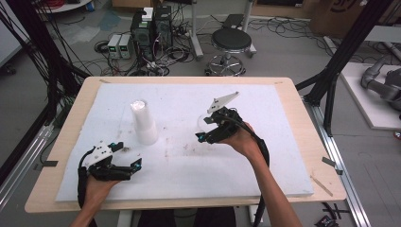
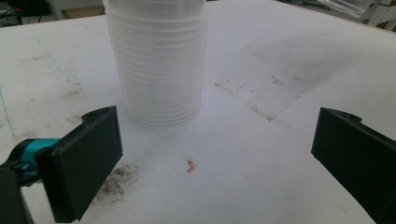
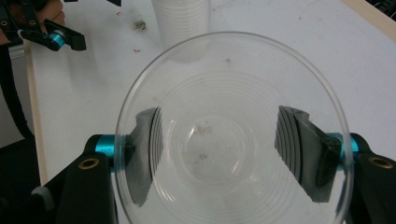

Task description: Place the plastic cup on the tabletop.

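Right now your left gripper (image 1: 124, 163) sits low near the front-left corner of the white pad (image 1: 283, 156), its jaws spread wide with nothing between them, pointing at the stack of cups (image 1: 144, 122). The stack stands upright left of the pad's centre, a little way ahead of those jaws. Further right, your right gripper (image 1: 204, 128) is raised off the pad and clamped on a single clear cup (image 3: 229, 135), jaws pressing its sides.

I'd say the thin cup is the weak point: more squeeze could buckle its wall, and a loose hold could let it slip as you tilt it. A left approach that comes in too fast could knock the tall stack over, since it is light and narrow at the base.

You have bare pad between the stack and your right hand, and more toward the right edge. The left gripper sits close to the pad's front edge.
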Demonstrator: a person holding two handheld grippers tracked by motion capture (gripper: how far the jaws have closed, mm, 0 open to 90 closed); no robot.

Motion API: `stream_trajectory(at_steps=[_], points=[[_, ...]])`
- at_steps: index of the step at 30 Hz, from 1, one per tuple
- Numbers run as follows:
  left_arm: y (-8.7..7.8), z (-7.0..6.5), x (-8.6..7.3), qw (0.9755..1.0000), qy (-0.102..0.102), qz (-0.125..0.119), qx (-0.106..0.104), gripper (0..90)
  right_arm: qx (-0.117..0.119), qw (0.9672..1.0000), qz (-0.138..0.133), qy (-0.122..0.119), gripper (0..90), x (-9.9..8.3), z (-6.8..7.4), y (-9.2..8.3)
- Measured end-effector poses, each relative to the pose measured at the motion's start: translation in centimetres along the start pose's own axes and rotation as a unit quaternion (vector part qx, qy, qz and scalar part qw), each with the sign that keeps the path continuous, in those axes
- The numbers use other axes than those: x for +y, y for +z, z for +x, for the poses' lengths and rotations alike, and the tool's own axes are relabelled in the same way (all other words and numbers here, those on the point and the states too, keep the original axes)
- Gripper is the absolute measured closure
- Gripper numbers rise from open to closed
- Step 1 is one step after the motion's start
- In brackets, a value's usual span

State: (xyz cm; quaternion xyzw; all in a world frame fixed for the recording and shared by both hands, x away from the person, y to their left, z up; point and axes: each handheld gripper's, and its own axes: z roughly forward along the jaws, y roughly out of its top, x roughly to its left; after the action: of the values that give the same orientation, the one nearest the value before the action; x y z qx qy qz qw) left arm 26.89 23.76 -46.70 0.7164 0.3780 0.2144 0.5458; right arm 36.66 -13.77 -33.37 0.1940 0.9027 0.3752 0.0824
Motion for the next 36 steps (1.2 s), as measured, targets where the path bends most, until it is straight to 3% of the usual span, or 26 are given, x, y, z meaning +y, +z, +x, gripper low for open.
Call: stream_trajectory(at_steps=[20, 36], points=[[0.1, -0.1, 0.0, 1.0000, 0.005, 0.004, 0.002, 1.8, -0.007, 0.9998, 0.016, 0.002, 32.4, 0.1, -0.4, 1.2], [0.1, -0.1, 0.0, 1.0000, 0.006, 0.006, -0.001, 1.8, -0.018, 0.9969, 0.077, 0.007, 32.5, 0.2, -1.1, 4.0]])
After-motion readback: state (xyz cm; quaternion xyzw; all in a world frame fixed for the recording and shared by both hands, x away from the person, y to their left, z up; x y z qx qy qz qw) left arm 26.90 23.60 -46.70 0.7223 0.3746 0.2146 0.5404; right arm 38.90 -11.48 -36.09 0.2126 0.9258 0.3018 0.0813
